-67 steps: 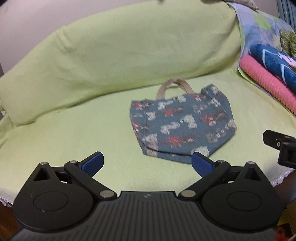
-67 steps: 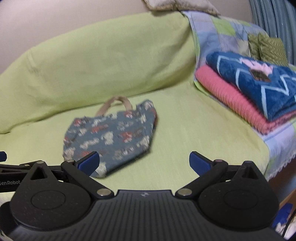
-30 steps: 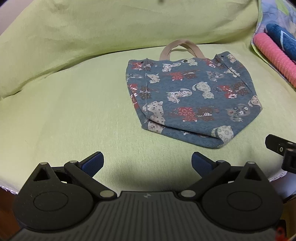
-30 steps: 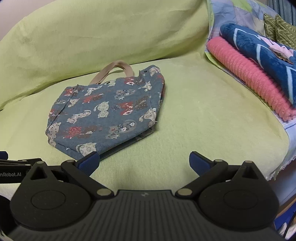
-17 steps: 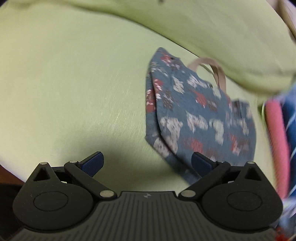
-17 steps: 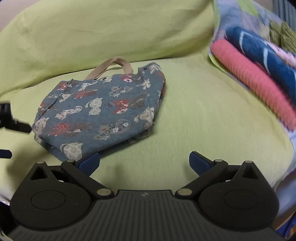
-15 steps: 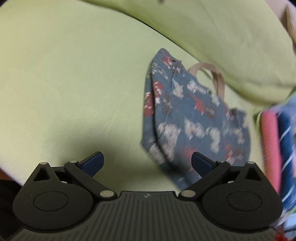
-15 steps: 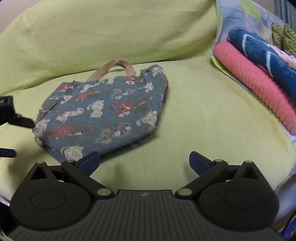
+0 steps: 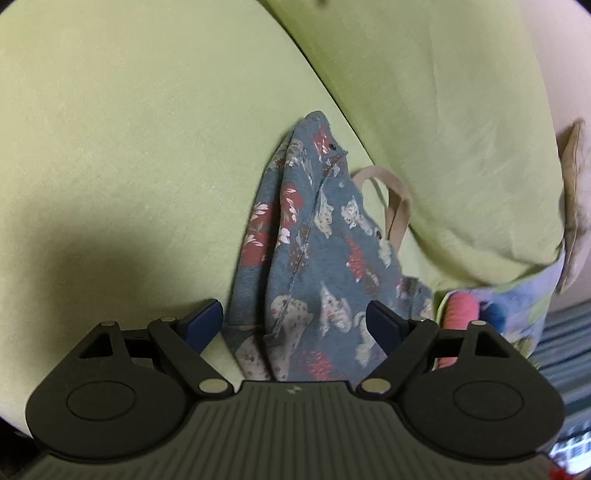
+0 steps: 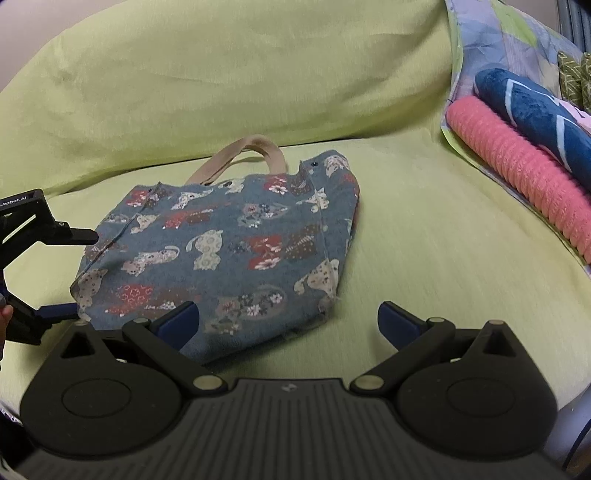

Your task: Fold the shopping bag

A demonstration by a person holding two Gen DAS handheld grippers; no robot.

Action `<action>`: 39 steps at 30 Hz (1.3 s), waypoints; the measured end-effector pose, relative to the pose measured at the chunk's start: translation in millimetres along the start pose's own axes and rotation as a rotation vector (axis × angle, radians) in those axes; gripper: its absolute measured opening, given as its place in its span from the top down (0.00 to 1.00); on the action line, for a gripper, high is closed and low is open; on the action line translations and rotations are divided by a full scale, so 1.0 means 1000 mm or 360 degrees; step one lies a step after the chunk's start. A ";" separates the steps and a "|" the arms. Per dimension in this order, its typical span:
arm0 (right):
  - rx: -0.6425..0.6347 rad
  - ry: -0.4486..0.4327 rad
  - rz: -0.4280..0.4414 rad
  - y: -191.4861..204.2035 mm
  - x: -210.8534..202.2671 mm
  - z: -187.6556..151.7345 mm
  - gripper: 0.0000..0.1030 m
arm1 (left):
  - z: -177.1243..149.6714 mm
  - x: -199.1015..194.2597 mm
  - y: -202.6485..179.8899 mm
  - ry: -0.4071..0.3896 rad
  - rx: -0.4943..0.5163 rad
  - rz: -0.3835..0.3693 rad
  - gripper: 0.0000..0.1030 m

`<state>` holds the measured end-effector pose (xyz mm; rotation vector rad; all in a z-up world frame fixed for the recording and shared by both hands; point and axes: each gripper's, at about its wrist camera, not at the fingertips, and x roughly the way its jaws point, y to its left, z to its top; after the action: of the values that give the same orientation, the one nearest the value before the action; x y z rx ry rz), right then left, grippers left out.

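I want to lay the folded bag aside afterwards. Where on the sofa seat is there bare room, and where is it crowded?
Bare green sofa cover lies between the cat-print bag and the pink knit roll. More lies left of the bag, beyond the open left gripper. The right end is crowded: pink roll and blue blanket stacked on a patchwork cloth.

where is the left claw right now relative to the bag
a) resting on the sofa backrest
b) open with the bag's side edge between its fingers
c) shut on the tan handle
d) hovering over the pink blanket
b: in the left wrist view the left claw is open, and the side edge of the bag lies between its blue fingertips; the tan handle lies untouched farther back.
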<state>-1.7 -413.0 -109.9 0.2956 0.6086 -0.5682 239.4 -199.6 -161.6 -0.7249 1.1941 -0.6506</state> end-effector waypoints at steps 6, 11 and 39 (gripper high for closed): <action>-0.0026 -0.0083 0.0000 0.002 0.001 0.007 0.04 | 0.009 -0.002 0.031 0.0018 -0.0245 -0.0225 0.28; -0.0046 -0.0121 0.0034 0.005 0.008 0.015 0.20 | 0.030 0.011 0.029 0.0011 -0.0204 -0.0278 0.31; 0.0710 0.0126 0.0485 -0.077 0.075 0.054 0.76 | -0.026 0.101 -0.163 0.0229 0.1287 -0.0167 0.86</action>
<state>28.9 -528.7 -120.7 0.8203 0.4958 -0.3931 227.7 -381.8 -97.1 -0.0550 0.9063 -1.1891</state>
